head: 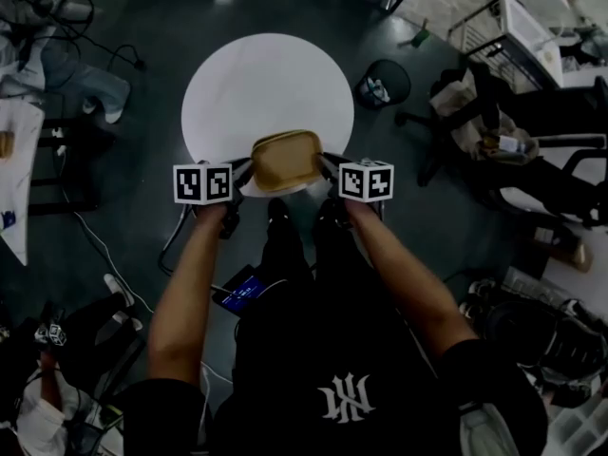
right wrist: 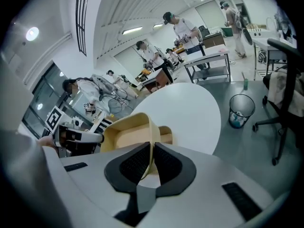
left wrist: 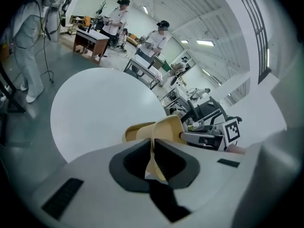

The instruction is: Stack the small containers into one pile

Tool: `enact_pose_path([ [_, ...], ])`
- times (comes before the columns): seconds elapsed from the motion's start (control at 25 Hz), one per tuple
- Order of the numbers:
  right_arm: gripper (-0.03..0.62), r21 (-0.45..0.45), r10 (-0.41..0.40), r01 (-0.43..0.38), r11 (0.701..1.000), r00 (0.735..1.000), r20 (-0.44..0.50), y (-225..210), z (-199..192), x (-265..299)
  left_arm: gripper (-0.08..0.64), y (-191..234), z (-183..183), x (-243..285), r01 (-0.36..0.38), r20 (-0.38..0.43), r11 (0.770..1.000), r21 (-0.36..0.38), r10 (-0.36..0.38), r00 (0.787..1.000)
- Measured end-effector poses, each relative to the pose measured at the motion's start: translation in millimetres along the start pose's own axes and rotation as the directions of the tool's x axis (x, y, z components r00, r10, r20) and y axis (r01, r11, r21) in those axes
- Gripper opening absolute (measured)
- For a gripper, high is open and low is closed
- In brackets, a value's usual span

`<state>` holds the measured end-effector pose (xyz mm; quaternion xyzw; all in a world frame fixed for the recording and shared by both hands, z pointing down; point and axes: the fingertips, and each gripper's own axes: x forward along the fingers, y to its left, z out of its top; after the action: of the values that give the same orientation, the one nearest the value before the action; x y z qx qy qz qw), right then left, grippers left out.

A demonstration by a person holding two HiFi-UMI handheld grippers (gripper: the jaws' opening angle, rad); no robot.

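Observation:
A tan, rounded-rectangular small container (head: pixel 285 160) hangs over the near edge of the round white table (head: pixel 266 84). My left gripper (head: pixel 242 174) is shut on its left wall, and the thin tan rim (left wrist: pixel 153 148) is pinched between the dark pads. My right gripper (head: pixel 328 169) is shut on the opposite wall (right wrist: pixel 151 151). A second tan container (right wrist: pixel 165 134) peeks out just behind and below the held one, also seen as a lower open shell (left wrist: pixel 137 132). Whether the two touch I cannot tell.
A black waste bin (head: pixel 383 85) stands on the dark floor right of the table, with office chairs (head: pixel 475 112) beyond it. Cables and bags lie on the floor at the left (head: pixel 85 93). People work at benches in the background (right wrist: pixel 183 30).

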<state>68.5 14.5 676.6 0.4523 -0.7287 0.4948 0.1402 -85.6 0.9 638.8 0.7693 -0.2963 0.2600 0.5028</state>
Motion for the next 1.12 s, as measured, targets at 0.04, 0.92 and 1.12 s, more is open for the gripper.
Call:
enact_pose_path([
  [0.04,0.051,0.006,-0.008,0.008,1.000,1.000,-0.002,1.0,-3.1,2.6,0.028,4.3,-1.6,0.0,0.003,-0.007,1.000,0.001,-0.003,1.000],
  [0.92,0.049,0.025,-0.141,0.141,0.990,0.990,-0.012,-14.1,-8.2,18.3,0.028,31.0,-0.7,28.6,0.055,-0.100,0.998,-0.008,-0.056,0.993],
  [1.12,0.049,-0.035,-0.164,0.163,0.986,0.986,-0.029,-14.8,-11.3,21.1,0.028,37.2,-8.4,32.6,0.043,-0.122,0.999,-0.001,-0.043,0.992],
])
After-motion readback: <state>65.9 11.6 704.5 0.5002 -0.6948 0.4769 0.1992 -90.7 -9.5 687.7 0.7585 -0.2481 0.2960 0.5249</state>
